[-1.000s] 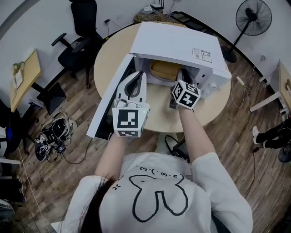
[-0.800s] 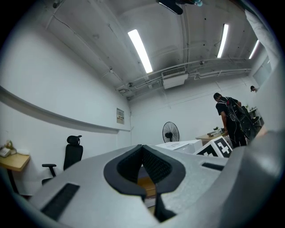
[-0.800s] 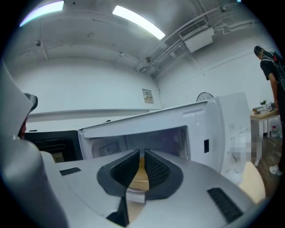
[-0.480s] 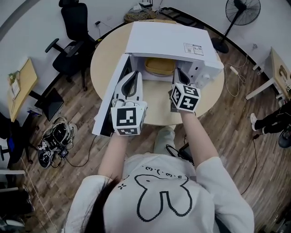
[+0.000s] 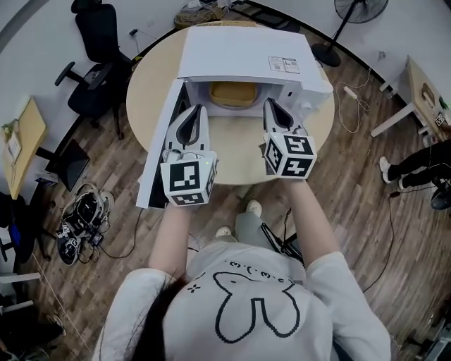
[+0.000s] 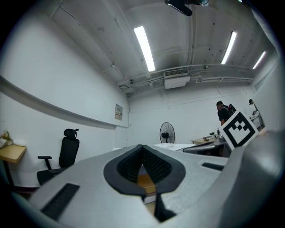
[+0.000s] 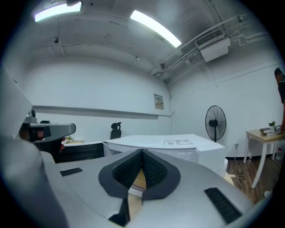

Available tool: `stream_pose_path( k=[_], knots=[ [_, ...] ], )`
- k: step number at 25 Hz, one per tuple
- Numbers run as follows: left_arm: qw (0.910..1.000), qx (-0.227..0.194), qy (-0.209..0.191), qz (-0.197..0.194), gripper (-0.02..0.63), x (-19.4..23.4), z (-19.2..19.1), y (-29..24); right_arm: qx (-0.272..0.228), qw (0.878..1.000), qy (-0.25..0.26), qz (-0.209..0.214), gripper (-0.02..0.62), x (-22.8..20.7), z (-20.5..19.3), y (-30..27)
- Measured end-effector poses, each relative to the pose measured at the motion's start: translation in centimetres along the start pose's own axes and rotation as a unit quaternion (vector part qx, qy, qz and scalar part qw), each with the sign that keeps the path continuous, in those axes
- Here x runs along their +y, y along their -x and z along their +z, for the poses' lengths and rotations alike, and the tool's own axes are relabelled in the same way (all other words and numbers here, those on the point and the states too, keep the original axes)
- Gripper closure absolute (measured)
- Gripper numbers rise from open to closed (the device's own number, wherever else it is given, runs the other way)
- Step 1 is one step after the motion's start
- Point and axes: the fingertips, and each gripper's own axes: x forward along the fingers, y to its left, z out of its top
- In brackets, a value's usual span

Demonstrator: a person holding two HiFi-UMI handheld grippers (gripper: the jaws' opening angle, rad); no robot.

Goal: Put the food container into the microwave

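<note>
The white microwave [image 5: 243,53] stands on the round wooden table [image 5: 232,151] with its door [image 5: 163,141] swung open to the left. The food container [image 5: 231,93], tan-lidded, sits inside the cavity. My left gripper [image 5: 195,109] and right gripper [image 5: 269,103] hover side by side over the table just in front of the opening, both shut and holding nothing. In the left gripper view the gripper [image 6: 142,147] has its tips together, with the container [image 6: 146,182] showing beyond them. The right gripper view shows that gripper [image 7: 142,151] likewise closed, facing the container [image 7: 139,180] and the microwave [image 7: 178,144].
A black office chair [image 5: 95,42] stands left of the table and a floor fan [image 5: 359,8] at the back right. Shoes and cables [image 5: 81,218] lie on the wooden floor at left. A desk [image 5: 426,92] and a person's legs [image 5: 423,166] are at the right edge.
Both grippers have drawn back from the microwave's opening toward the person. The container stays inside the cavity and the door remains open.
</note>
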Motion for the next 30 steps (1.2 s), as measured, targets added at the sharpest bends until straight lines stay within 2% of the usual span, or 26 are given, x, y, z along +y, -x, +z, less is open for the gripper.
stream_pose_path(
  k=[4, 9, 16, 20, 25, 30],
  knots=[
    [1.0, -0.004, -0.002, 0.004, 0.597, -0.1, 0.7, -0.2, -0.006, 1.0, 0.003, 0.015, 0.568, -0.5, 1.6, 1.0],
    [0.9997, -0.014, -0.017, -0.015, 0.597, -1.2, 2.1, -0.5, -0.012, 1.0, 0.012, 0.019, 0.568, -2.1, 2.8, 2.2],
    [0.9997, -0.017, -0.014, 0.004, 0.597, -1.3, 3.3, -0.4, -0.026, 0.999, 0.008, 0.029, 0.568, -3.9, 5.6, 4.7],
    [0.9994, -0.026, -0.017, 0.014, 0.597, -1.5, 4.3, 0.0, -0.046, 0.998, 0.037, 0.036, 0.568, -4.5, 7.8, 6.6],
    [0.9987, -0.034, -0.031, 0.019, 0.597, -1.6, 5.4, 0.6, -0.082, 0.995, 0.048, 0.043, 0.568, -4.6, 10.2, 8.9],
    [0.9969, -0.042, -0.064, 0.02, 0.597, -1.4, 6.4, 1.1, -0.101, 0.988, 0.108, 0.043, 0.568, -3.9, 11.5, 10.3]
  ],
)
